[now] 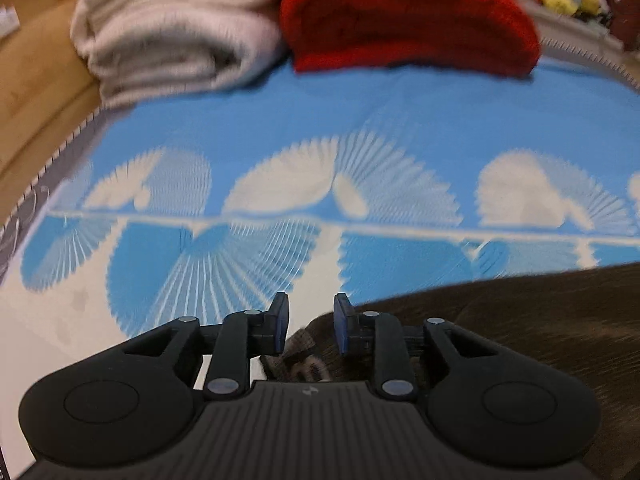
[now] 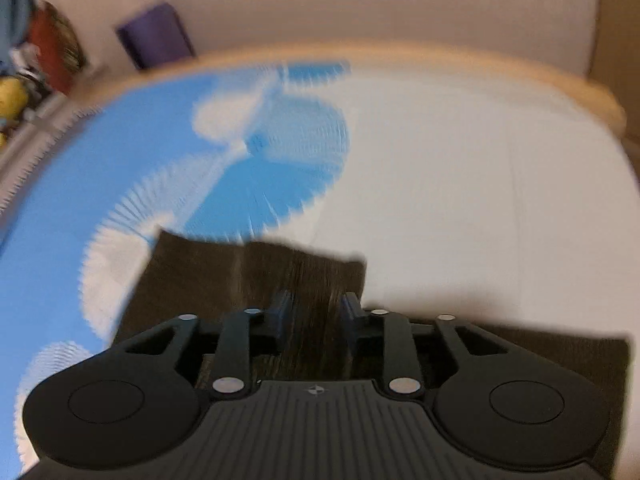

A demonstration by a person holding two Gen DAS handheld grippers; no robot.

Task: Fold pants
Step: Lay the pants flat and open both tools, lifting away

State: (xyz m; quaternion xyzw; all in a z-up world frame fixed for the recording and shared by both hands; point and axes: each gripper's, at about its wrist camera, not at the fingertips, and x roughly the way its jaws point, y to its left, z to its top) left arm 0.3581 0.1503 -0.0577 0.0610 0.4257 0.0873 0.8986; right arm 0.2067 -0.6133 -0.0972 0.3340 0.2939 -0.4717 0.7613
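**Pants flat on mat; both tongs apart**

Dark brown pants lie on the blue-and-white mat, cut edge square, bare mat beyond. Left gripper and right gripper: jaws apart, gripping nothing. Folded red cloth crowds the far edge. No legible writing.
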